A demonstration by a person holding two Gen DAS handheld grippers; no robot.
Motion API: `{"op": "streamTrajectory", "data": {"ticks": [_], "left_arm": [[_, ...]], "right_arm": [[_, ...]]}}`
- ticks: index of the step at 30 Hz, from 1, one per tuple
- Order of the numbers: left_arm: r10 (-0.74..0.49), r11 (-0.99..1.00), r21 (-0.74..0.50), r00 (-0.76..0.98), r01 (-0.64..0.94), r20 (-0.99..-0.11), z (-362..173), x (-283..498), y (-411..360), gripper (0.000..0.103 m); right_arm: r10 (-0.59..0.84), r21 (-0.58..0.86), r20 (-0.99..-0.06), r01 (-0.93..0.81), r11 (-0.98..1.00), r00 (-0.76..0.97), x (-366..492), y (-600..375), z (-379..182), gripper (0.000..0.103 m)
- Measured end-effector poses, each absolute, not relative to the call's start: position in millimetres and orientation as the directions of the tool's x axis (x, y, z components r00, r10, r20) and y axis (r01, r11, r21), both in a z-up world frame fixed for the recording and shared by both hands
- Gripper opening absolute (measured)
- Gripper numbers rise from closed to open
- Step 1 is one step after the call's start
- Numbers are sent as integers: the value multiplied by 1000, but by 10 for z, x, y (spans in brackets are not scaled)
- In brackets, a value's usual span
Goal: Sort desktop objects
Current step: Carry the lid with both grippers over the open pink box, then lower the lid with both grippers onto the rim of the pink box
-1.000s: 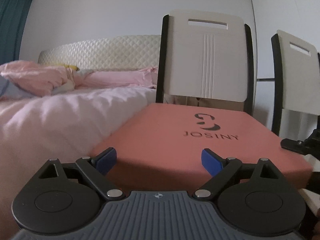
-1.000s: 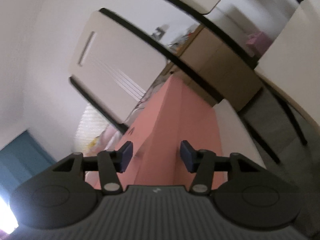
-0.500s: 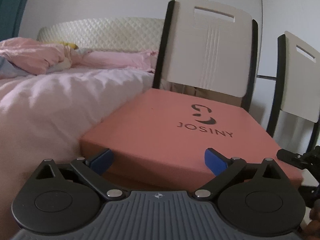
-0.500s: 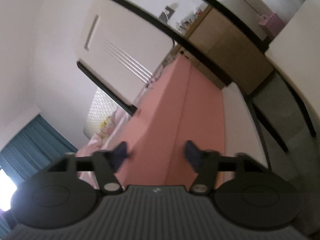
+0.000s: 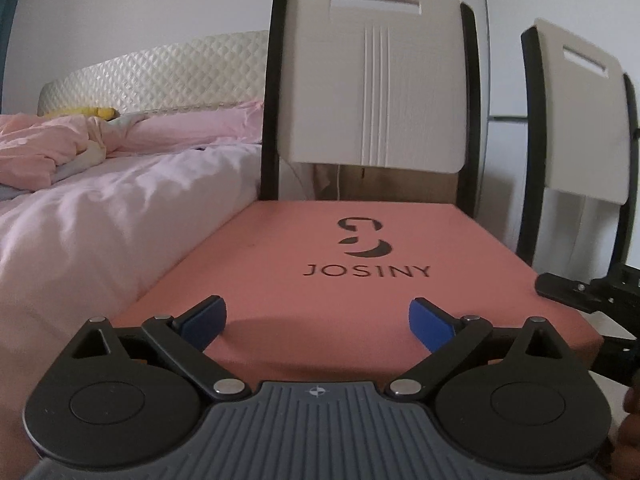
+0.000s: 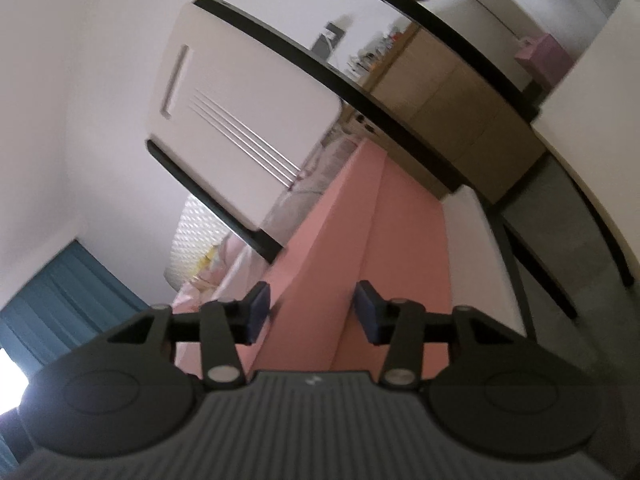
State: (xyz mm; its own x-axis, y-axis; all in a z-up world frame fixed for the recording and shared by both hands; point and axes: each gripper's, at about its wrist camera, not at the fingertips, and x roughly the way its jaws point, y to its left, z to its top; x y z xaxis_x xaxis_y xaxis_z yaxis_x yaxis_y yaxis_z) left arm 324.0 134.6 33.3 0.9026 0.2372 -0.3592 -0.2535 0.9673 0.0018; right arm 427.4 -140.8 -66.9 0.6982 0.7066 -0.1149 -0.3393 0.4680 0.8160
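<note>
Straddling pink box [image 5: 360, 264], open tongs [image 5: 318, 322].

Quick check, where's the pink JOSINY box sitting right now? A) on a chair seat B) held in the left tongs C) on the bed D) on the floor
A: in the left wrist view the pink box lies flat in front of the chair's backrest, beside the bed, and the left tongs are open with nothing gripped.
</note>
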Motion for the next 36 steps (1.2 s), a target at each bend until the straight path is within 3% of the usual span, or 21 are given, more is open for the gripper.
{"op": "streamTrajectory", "data": {"ticks": [7, 10, 15, 21, 24, 27, 29, 31, 36], "left_arm": [[304, 946, 14, 869, -324, -389, 372, 3258, 1666, 100], [286, 951, 12, 868, -308, -406, 398, 3303, 1797, 100], [151, 986, 0, 885, -169, -441, 442, 3378, 1823, 101], [124, 991, -2, 901, -137, -416, 394, 3335, 1720, 102], [130, 990, 1, 913, -141, -387, 353, 3300, 1695, 103], [159, 985, 3, 916, -170, -369, 344, 3263, 1694, 103], [267, 960, 13, 897, -280, -352, 343, 3226, 1737, 103], [365, 923, 12, 867, -384, -338, 340, 3183, 1799, 103], [323, 933, -22, 861, -360, -394, 363, 3145, 1851, 103]], "right_arm": [[728, 786, -162, -359, 504, 667, 4363, -1413, -616, 49], [736, 770, -182, -371, 519, 652, 4365, -1408, -567, 48], [754, 764, -192, -387, 516, 628, 4335, -1431, -550, 48], [784, 792, -186, -381, 476, 592, 4175, -1503, -561, 48], [793, 809, -175, -373, 454, 584, 4063, -1525, -580, 54], [803, 829, -174, -356, 432, 570, 3996, -1507, -644, 72], [802, 847, -174, -329, 418, 571, 4003, -1486, -696, 77], [790, 845, -176, -321, 427, 587, 4007, -1462, -696, 74], [777, 819, -156, -361, 447, 609, 3974, -1503, -618, 55]]}}
